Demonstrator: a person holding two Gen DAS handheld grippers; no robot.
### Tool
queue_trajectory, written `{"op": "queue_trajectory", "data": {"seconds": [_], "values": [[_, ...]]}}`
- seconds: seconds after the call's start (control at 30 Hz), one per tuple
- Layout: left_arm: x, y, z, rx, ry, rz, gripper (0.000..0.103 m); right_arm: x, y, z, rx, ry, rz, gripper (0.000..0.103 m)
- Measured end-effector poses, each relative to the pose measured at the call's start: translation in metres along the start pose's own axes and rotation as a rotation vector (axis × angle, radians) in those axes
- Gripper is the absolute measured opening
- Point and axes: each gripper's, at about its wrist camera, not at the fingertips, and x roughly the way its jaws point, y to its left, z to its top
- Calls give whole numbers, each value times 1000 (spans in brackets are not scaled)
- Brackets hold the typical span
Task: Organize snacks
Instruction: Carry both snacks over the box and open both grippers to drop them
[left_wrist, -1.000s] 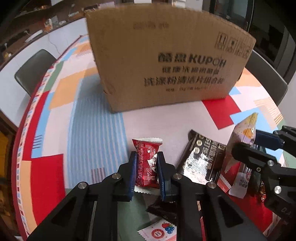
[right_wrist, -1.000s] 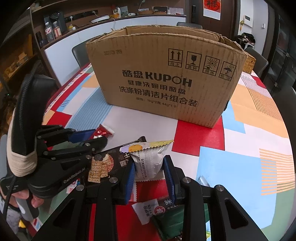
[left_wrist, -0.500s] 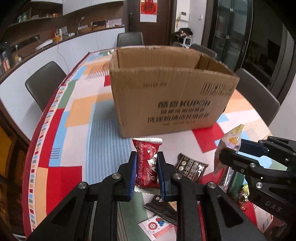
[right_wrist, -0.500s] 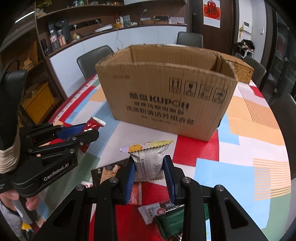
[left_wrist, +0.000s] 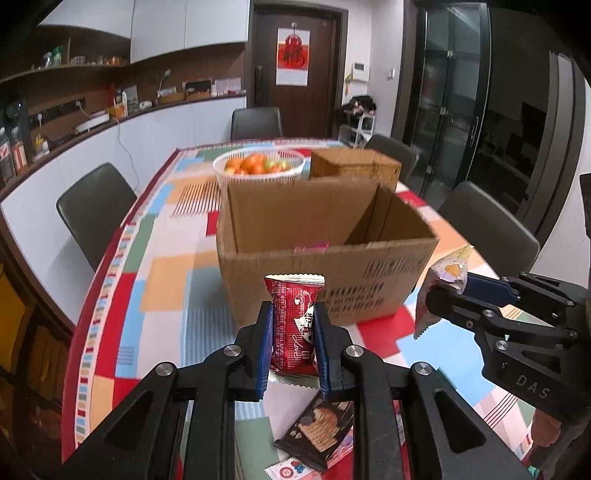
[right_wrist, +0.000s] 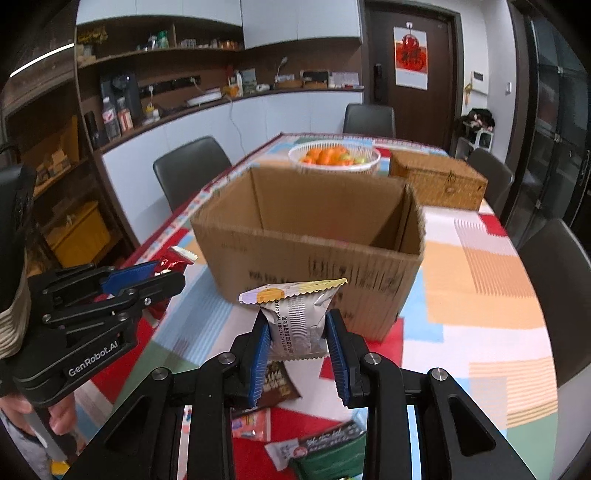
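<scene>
My left gripper (left_wrist: 293, 332) is shut on a red snack packet (left_wrist: 294, 325) and holds it in the air in front of the open cardboard box (left_wrist: 325, 254). My right gripper (right_wrist: 297, 338) is shut on a silver snack packet with a yellow top (right_wrist: 295, 317), raised at the near side of the box (right_wrist: 310, 243). Each gripper shows in the other's view, the right one (left_wrist: 448, 291) at the right, the left one (right_wrist: 162, 275) at the left. A pink item (left_wrist: 312, 246) lies inside the box. More snack packets (left_wrist: 319, 435) lie on the table below.
A white basket of oranges (left_wrist: 258, 168) and a wicker box (left_wrist: 354, 168) stand behind the cardboard box. Dark chairs (left_wrist: 94, 206) surround the colourful table. A dark biscuit packet (right_wrist: 275, 382) and a green packet (right_wrist: 332, 456) lie under my right gripper.
Both grippers have risen with their packets, from table level to about the height of the box's rim. The box's inside now shows.
</scene>
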Motion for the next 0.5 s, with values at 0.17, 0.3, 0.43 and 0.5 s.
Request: {"op": "queue_trajectory", "data": {"seconds": [0.17,0.3,0.43,0.5], "values": [[-15,-6,19,12,-54,-10,21,-19,-4,16,1,-63,2,31],[-21,-10,33,23,-85,-5,21,-29,-7,26,2,-102,7,31],[-23,-11,50,30,-106,4,21,-35,-10,39,0,-131,-6,31],[-22,-12,58,32,-110,-1,21,-36,-13,47,-1,-138,-9,31]]}}
